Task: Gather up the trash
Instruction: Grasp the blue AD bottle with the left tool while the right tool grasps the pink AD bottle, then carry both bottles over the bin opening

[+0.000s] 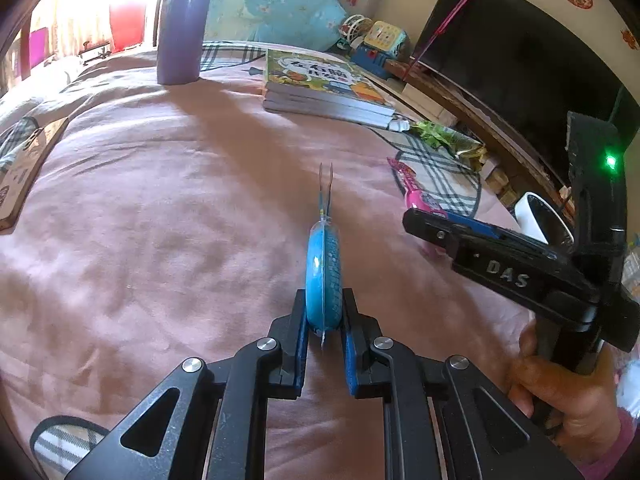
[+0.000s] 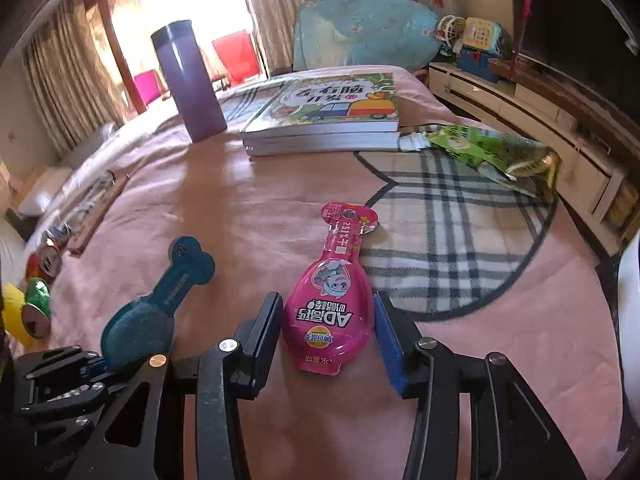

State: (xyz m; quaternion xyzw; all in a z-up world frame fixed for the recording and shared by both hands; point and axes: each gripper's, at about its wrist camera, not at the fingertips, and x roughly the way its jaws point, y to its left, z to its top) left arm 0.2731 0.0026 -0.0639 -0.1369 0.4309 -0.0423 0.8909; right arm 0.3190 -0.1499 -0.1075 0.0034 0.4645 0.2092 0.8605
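Bedroom: pink bedspread (image 2: pixel 248 208) with plaid patch (image 2: pixel 452 240); curtains and bright window behind; dark screen on a low cabinet at the right.
Clutter on bedspread: purple tumbler (image 2: pixel 188 80) upright, stack of books (image 2: pixel 328 120), green snack wrapper (image 2: pixel 492 152) just beside the books near the bed edge; cans at far left, blurred, possibly more rubbish.
Left gripper (image 1: pixel 324 312): clenched on blue packet (image 1: pixel 323 276), pads pressing both broad faces at the round end.
Blue packet, axis: held on edge, long axis running straight ahead of the fingers, thin bone-shaped tab leading away from the camera; lifted off the bedspread.
Right gripper (image 2: pixel 328 328): lowered over pink packet (image 2: pixel 332 300), one finger either side of the rounded body; left finger seemingly touching the packet edge, right finger just clear, so not yet gripping.
Pink packet, position: flat on the bedspread, beside the plaid patch, between the right gripper's fingers.
Pink packet, axis: long axis pointing away from the gripper, wide end nearest, narrow neck and hang-tab farthest, leaning slightly left.
Risk, pink packet: domed, glossy shell likely to squirt forward out of closing pads; bedspread cloth liable to be pinched along with it.
Risk, blue packet: hold is at one end only; swinging could twist it loose.
Risk, proximity: both tools close together; collision possible on lifting.
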